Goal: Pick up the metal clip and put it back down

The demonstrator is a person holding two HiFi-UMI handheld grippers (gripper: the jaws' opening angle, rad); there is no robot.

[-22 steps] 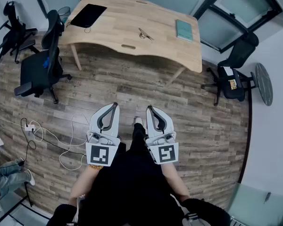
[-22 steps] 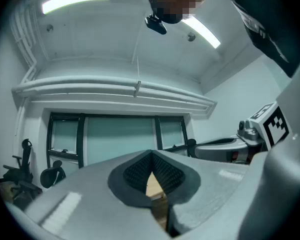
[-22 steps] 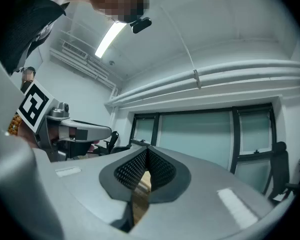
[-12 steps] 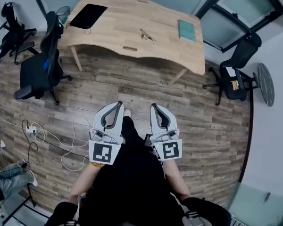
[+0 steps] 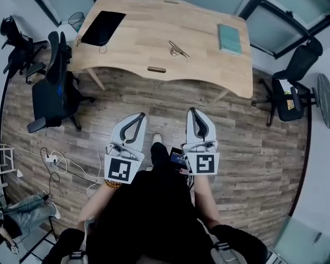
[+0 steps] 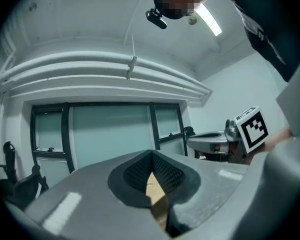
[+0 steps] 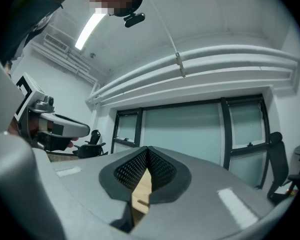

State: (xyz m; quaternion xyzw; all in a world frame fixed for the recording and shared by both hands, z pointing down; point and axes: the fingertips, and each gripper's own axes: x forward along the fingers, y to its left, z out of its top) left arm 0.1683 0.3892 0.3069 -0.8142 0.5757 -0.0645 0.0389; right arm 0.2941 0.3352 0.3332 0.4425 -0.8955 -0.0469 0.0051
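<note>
Desk [image 5: 137, 45] now nearer, lower in head view than 0.9 s ago; 2 grippers spread wider apart. Left gripper [image 5: 138, 117]: jaws clenched tip to tip, nothing between, level over wood floor [image 5: 247, 131]. Metal clip [image 5: 179, 50] lies mid-desk, well beyond both grippers. Right gripper [image 5: 193, 113]: jaws clenched, empty.

3 chairs [image 5: 52, 95], 1 desk [image 5: 137, 43] (1 mtl clip [image 5: 179, 50])
</note>
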